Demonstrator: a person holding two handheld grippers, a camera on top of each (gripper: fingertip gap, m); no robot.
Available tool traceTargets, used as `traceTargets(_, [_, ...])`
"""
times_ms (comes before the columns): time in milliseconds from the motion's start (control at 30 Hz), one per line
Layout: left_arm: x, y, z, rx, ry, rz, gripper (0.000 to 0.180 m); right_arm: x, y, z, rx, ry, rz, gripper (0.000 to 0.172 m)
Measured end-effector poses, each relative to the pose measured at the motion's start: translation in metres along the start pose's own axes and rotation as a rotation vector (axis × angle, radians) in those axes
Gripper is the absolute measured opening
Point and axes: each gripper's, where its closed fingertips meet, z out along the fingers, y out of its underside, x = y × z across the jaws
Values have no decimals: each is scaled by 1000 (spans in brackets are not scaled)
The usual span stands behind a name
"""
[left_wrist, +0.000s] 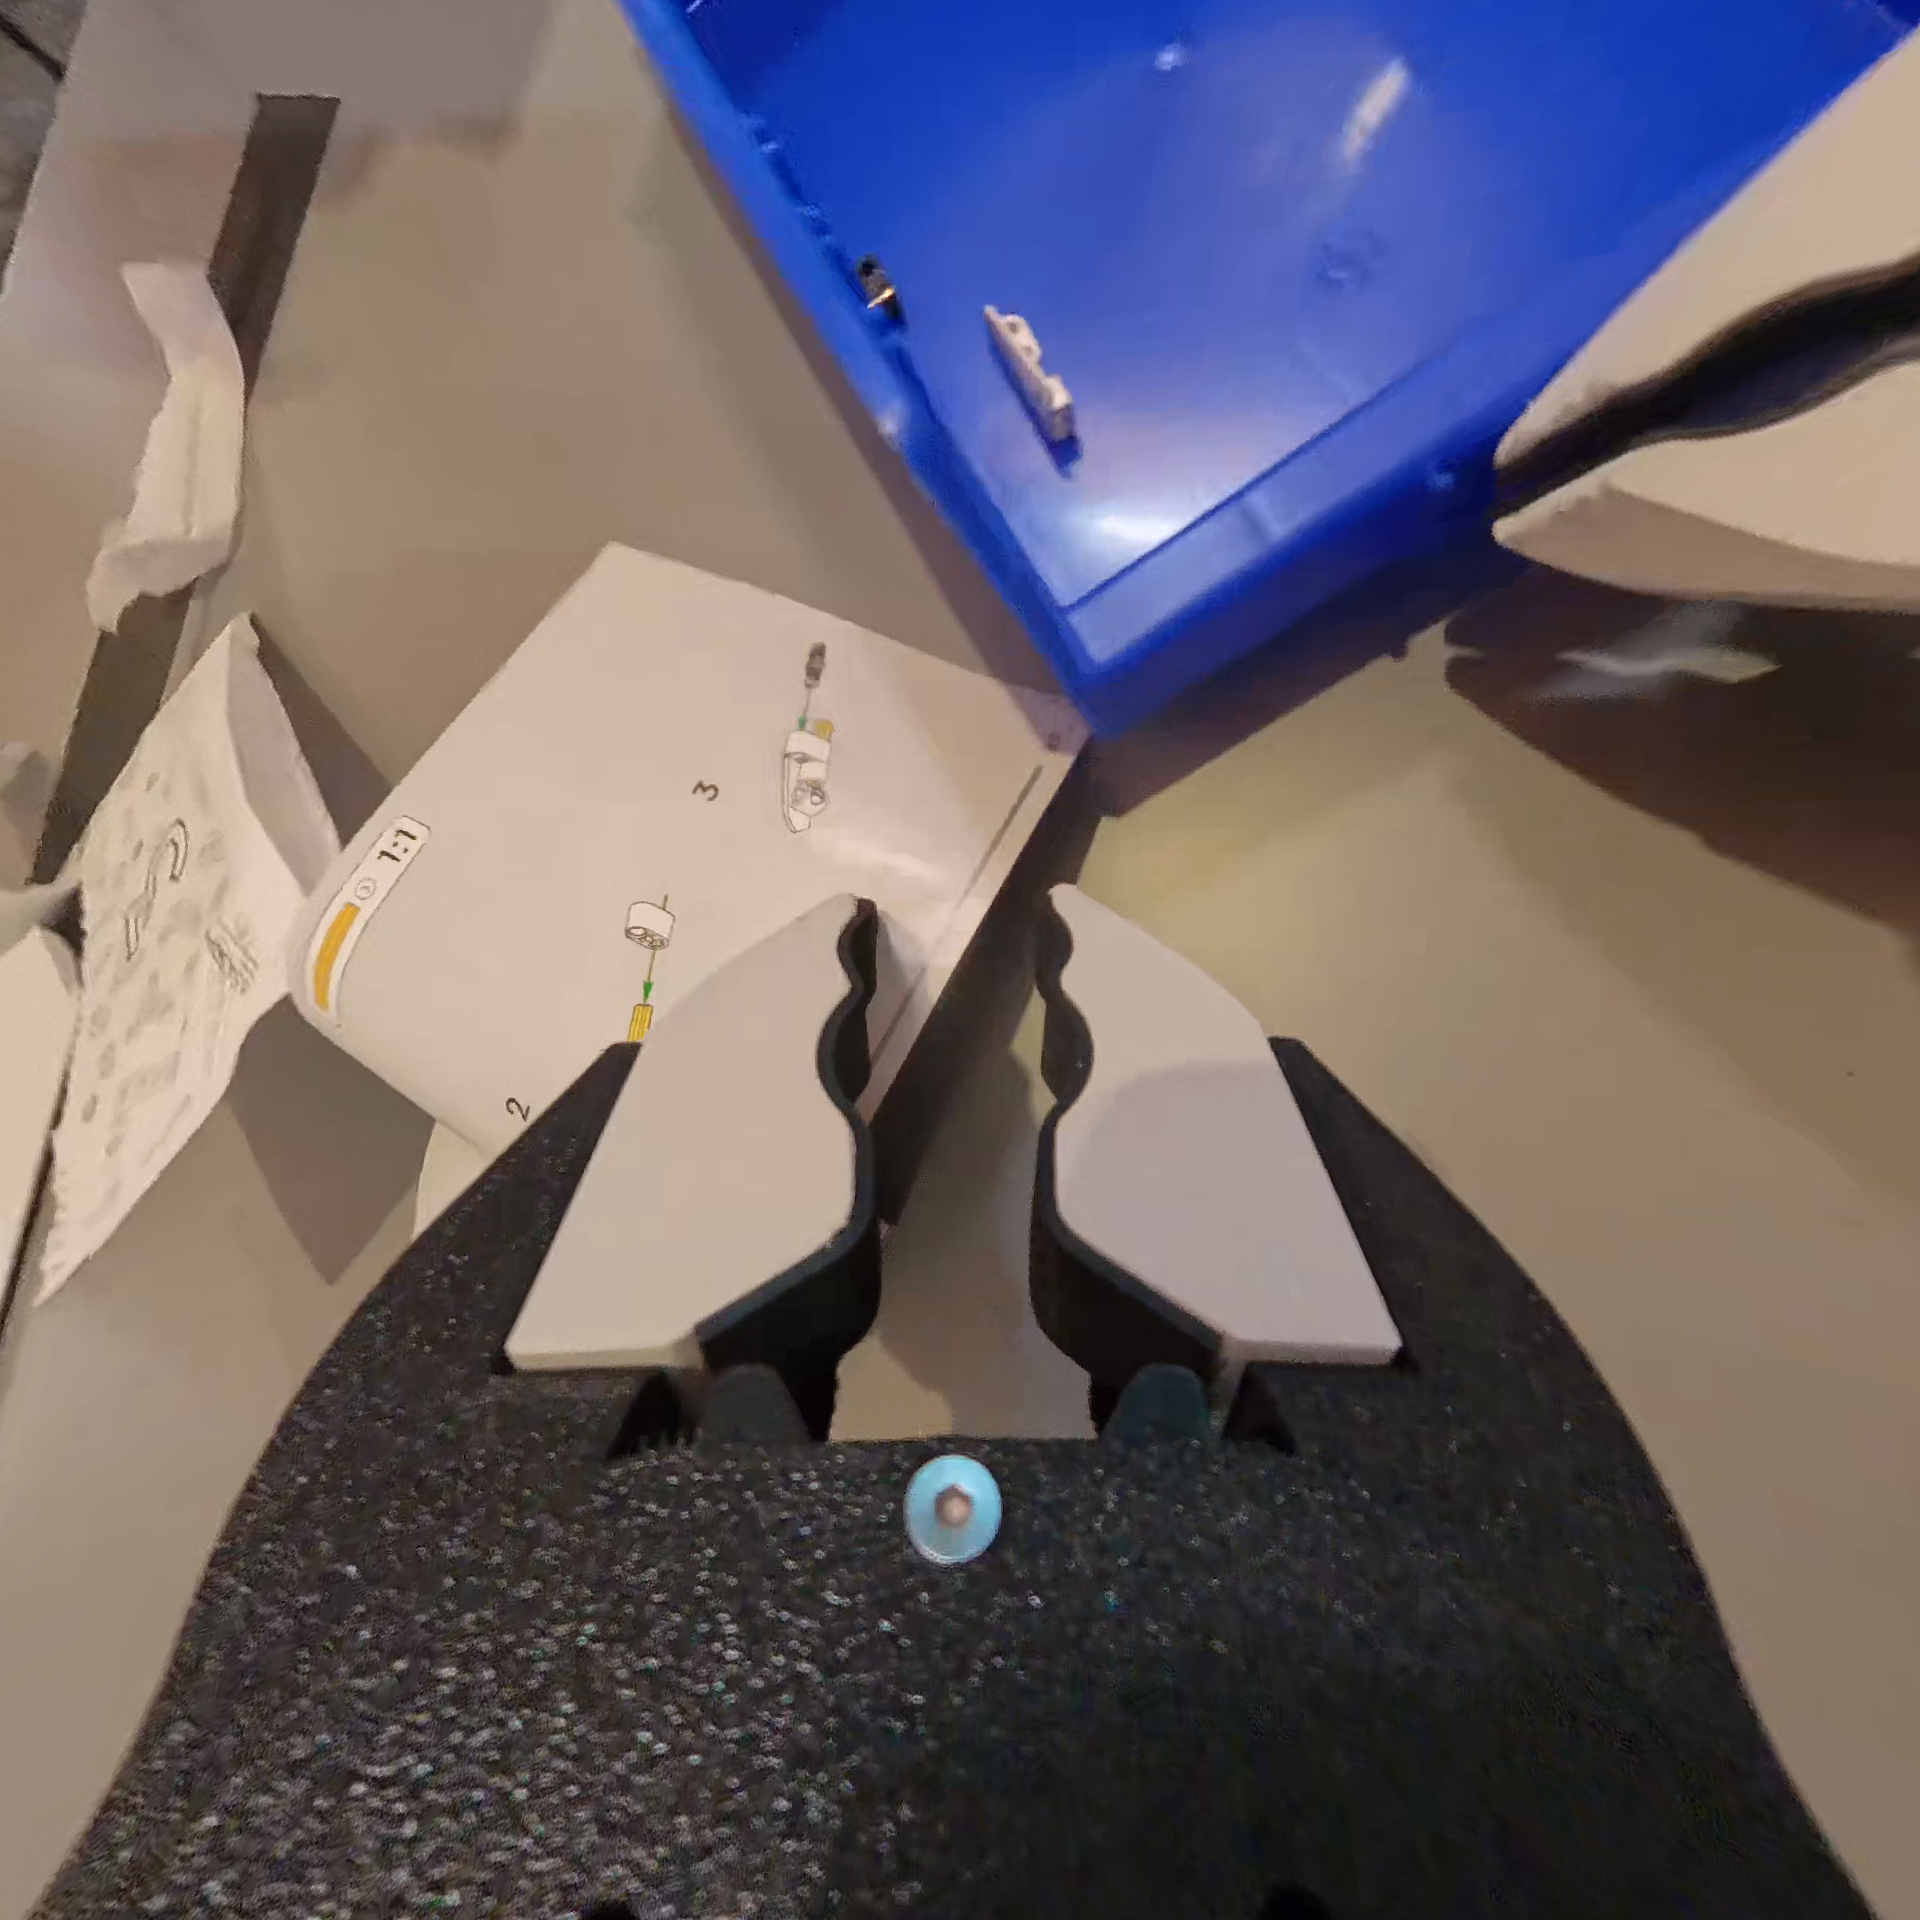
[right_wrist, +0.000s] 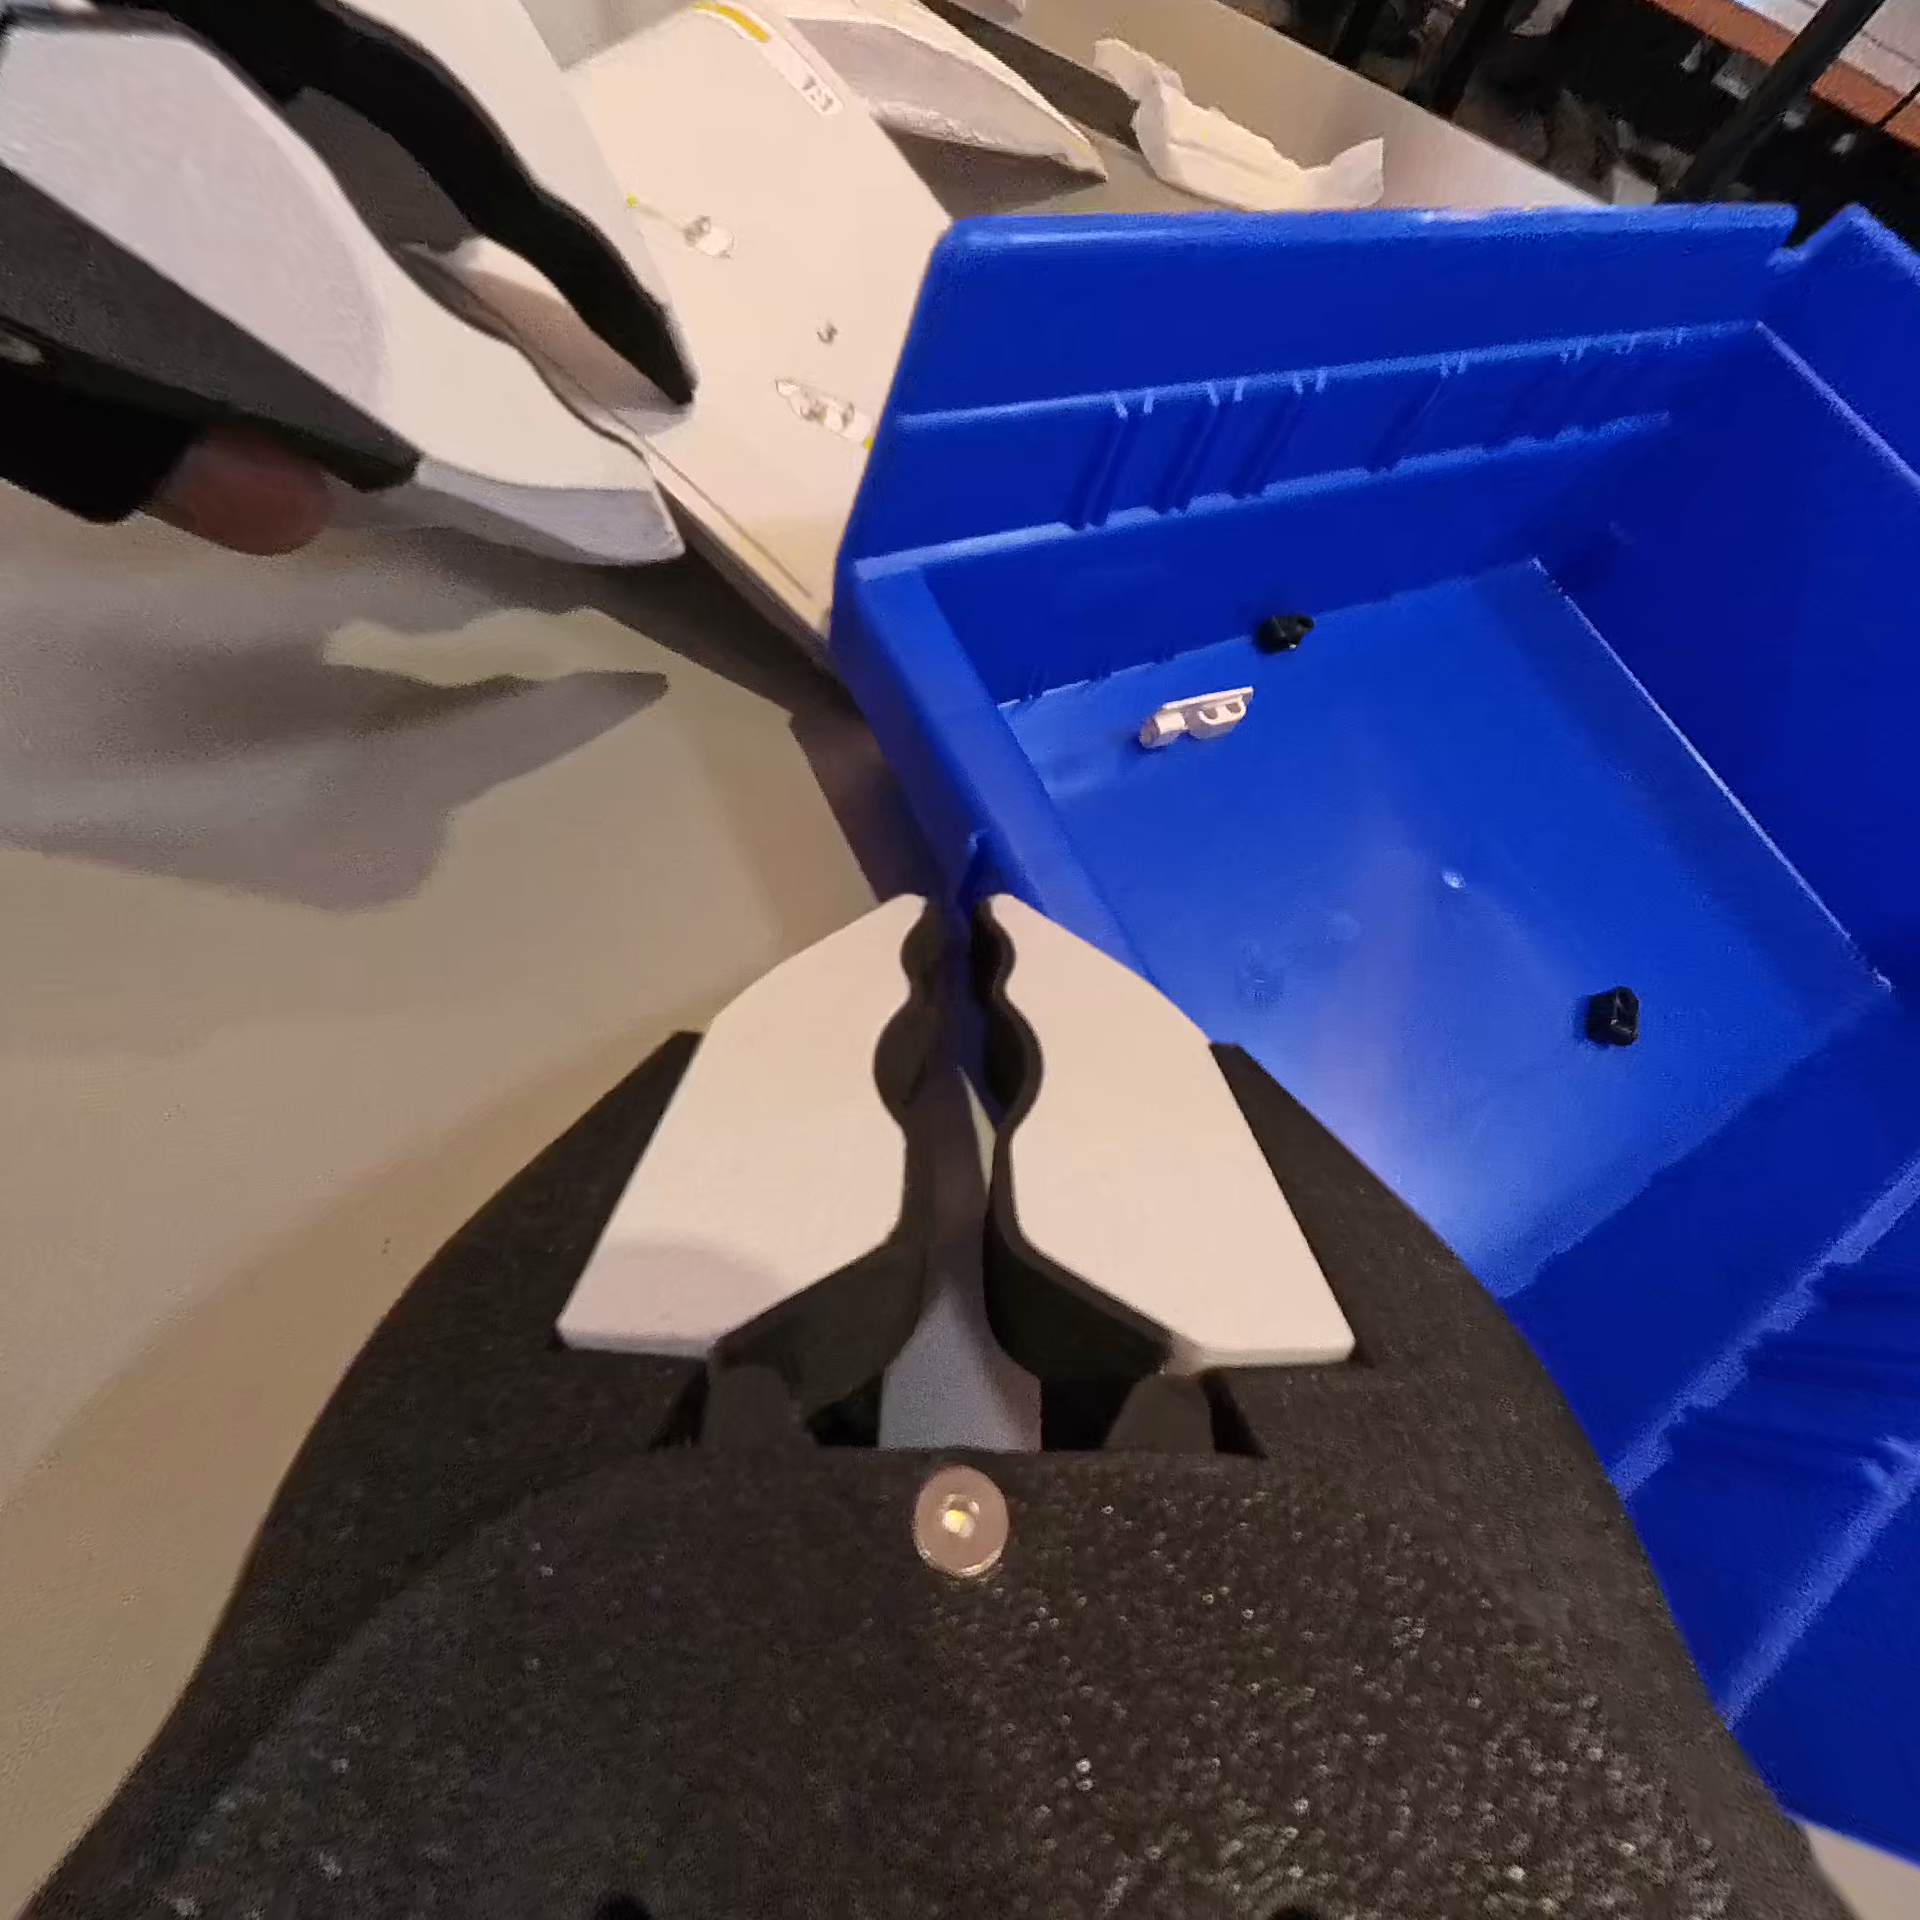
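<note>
My left gripper (left_wrist: 956, 914) is open, with nothing pressed between its pads. It hangs over the right edge of an open instruction booklet (left_wrist: 623, 779) on the beige table (left_wrist: 1455, 1039). My right gripper (right_wrist: 961, 914) is shut on the near corner wall of a blue plastic bin (right_wrist: 1299, 291). Both also show in the other view: the right gripper (left_wrist: 1558, 457) at the bin's corner (left_wrist: 1143, 623), and the left gripper (right_wrist: 670, 457) open by the booklet (right_wrist: 790, 260). A small white part (right_wrist: 1195, 717) and two small black parts (right_wrist: 1283, 631) (right_wrist: 1612, 1016) lie in the bin.
A crumpled white paper (left_wrist: 177, 447) lies over a dark gap in the table (left_wrist: 249, 260) at the far left. A folded sheet with drawings (left_wrist: 156, 987) lies left of the booklet. A person's finger (right_wrist: 249, 499) shows under the left gripper. One gripper's finger ends stand about 11 cm off the other's.
</note>
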Motion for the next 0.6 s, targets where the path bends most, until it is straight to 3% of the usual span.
traceTargets(100, [-4, -4, -2, 24, -40, 29, 33, -2, 1, -1, 14, -20, 19, 10])
traceTargets(333, [-17, -8, -18, 135, -2, -92, 36, -12, -11, -3, 79, -61, -2, 10])
traceTargets(467, [-28, -4, -40, 197, 44, -218, 37, -20, -19, -5, 115, -96, -16, 10])
traceTargets(600, [-70, 19, -49, 218, -11, -401, 37, -24, -22, -5, 131, -115, -28, 10])
